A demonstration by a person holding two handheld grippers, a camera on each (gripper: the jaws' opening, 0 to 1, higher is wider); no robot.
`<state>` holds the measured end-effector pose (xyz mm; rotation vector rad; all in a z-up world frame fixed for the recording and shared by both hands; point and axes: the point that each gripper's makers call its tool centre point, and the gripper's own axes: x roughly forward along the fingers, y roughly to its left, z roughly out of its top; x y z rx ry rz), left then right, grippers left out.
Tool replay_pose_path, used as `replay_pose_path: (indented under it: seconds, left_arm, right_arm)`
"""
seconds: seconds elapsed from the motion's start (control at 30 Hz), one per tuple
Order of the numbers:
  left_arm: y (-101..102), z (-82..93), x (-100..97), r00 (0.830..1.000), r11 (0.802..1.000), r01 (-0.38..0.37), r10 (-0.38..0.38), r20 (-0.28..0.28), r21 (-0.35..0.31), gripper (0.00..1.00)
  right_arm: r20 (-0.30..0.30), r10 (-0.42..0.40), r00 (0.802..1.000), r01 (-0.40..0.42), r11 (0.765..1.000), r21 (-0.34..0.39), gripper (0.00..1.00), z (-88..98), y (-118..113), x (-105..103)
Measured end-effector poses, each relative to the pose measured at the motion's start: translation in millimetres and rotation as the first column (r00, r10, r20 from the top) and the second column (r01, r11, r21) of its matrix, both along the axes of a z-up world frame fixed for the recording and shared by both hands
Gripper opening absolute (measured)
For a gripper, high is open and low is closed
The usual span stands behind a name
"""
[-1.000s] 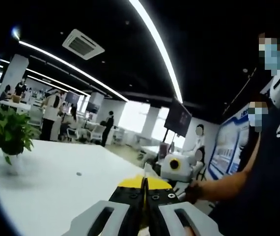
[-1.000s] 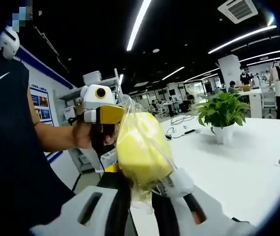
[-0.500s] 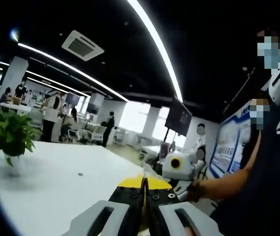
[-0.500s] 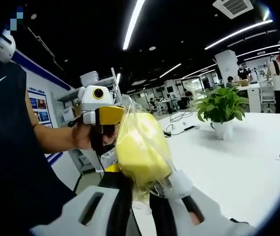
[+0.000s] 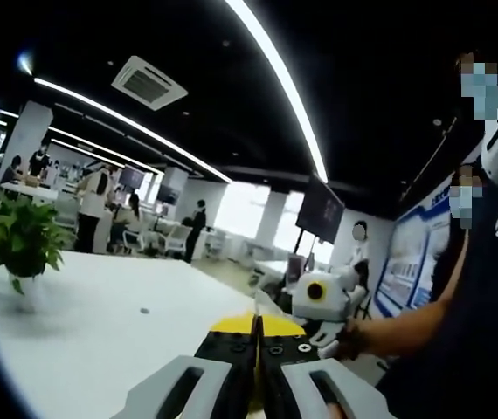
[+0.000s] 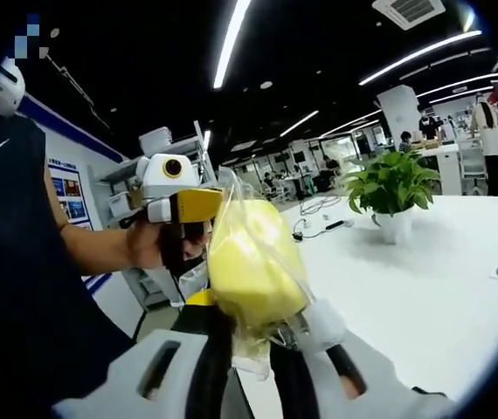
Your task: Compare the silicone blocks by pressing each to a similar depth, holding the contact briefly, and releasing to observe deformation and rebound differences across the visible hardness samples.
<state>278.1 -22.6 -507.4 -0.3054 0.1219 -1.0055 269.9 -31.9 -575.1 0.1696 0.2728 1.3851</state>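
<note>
Open-plan office, long ceiling light strips, broad white tabletop [image 6: 424,297] bearing one green potted plant in a white pot [image 6: 392,194].

Item: soft yellow silicone block sealed in a clear plastic bag [image 6: 253,266], raised off the tabletop in front of me. My right gripper [image 6: 253,345] is clamped on its lower end. My left gripper [image 5: 255,336] has its jaws closed together on the bag's thin edge; its yellow body meets the bag's far side in the right gripper view.

Progress, as judged: one sample under squeeze; release, rebound check and further hardness samples remain.
</note>
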Motion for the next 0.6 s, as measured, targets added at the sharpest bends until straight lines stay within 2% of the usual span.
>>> replay_pose_path:
  seconds: [0.13, 0.2, 0.33, 0.53, 0.57, 0.6]
  left_arm:
    - [-0.5, 2.1, -0.2, 1.0, 1.0, 0.007, -0.007, 0.01, 0.002, 0.0]
    - [-1.5, 4.5, 0.0, 1.0, 1.0, 0.014, -0.014, 0.011, -0.005, 0.0]
    - [-1.3, 4.4, 1.8, 1.0, 1.0, 0.017, -0.017, 0.014, 0.008, 0.0]
    - [4.5, 4.5, 5.6, 1.0, 1.0, 0.009, -0.009, 0.004, -0.001, 0.0]
    - [5.8, 4.8, 7.3, 1.0, 1.0, 0.006, -0.006, 0.003, 0.0, 0.0]
    - [6.7, 5.0, 8.8, 1.0, 1.0, 0.005, -0.005, 0.004, 0.0, 0.0]
  right_arm:
    - [0.013, -0.042, 0.999, 0.042, 0.999, -0.012, 0.19, -1.3, -1.2, 7.8]
    - [0.031, -0.049, 0.998, 0.05, 0.999, -0.017, 0.26, -1.7, -1.2, 8.4]
    - [0.024, -0.049, 0.999, 0.049, 0.999, -0.006, 0.4, -0.4, -3.4, 6.3]
    - [0.021, -0.134, 0.991, 0.133, 0.99, 0.037, 0.84, 6.8, -14.4, 23.0]
    - [0.024, -0.136, 0.99, 0.135, 0.99, 0.035, 0.9, 6.7, -16.1, 23.9]
    - [0.043, -0.171, 0.984, 0.17, 0.985, 0.01, 0.96, 3.5, -21.1, 31.1]
